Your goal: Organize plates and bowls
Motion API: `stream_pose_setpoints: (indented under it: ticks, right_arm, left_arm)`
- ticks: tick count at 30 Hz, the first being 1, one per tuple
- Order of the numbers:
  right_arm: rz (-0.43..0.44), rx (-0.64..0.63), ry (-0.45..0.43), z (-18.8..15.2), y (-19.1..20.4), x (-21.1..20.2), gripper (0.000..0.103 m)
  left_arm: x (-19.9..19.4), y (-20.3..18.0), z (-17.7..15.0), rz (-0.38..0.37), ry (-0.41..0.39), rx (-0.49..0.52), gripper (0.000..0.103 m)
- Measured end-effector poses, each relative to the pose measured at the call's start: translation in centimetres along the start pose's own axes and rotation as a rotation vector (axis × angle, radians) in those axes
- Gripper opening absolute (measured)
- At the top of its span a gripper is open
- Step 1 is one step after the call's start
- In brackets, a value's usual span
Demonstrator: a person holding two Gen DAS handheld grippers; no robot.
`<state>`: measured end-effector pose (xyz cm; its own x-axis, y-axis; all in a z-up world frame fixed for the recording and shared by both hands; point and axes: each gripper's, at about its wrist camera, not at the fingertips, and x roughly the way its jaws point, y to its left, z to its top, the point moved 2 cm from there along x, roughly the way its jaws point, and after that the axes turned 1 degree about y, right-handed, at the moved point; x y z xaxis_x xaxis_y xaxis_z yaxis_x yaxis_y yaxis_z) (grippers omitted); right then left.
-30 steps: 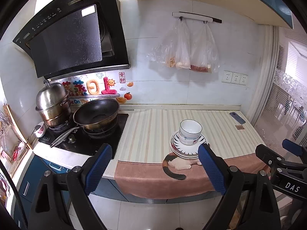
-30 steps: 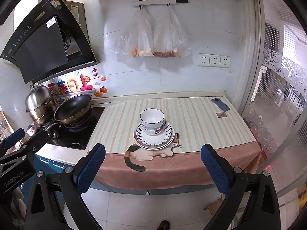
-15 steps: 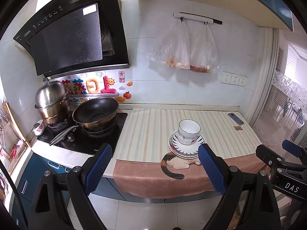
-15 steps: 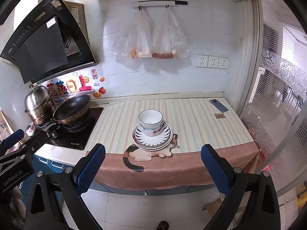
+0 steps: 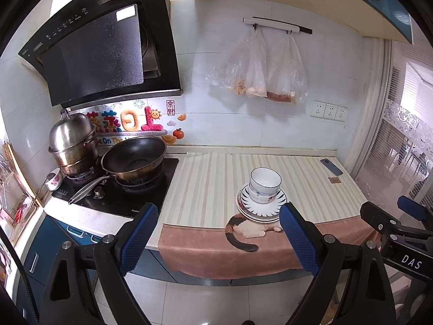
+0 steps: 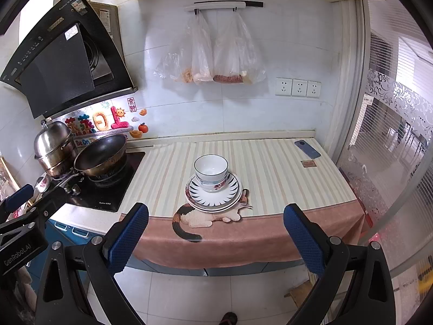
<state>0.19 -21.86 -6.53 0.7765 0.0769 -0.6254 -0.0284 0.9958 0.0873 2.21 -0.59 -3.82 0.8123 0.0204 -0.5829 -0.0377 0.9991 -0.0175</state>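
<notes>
I've drawn back a little from the counter, both my tongs empty: left gripper [image 5: 219, 218] and right gripper [image 6: 216, 220] spread wide. Beyond them, stacked bowls [image 6: 211, 172] sit on nested plates [image 6: 213, 192], gathered into one compact pile near the striped mat's [image 6: 270, 168] front edge.

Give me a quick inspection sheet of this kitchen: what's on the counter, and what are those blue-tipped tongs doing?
Surface: striped counter mat with a pink cat-print towel over the front edge.
Job's things: white bowls nested on stacked plates.
Clutter: phone; small brown square.
Tongs: left tongs and right tongs open, empty, short of the counter.
Cables: nothing seen.
Surroundings: wok and steamer pot on the stove; range hood; hanging plastic bags.
</notes>
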Motion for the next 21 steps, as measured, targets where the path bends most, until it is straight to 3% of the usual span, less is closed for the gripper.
stream_pose_setpoints:
  ticks: [21]
  right_arm:
    - [-0.009,0.003,0.004,-0.62,-0.65,0.11,0.102]
  left_arm:
    - [-0.10,-0.64,-0.20,-0.005,0.007,0.004,0.092]
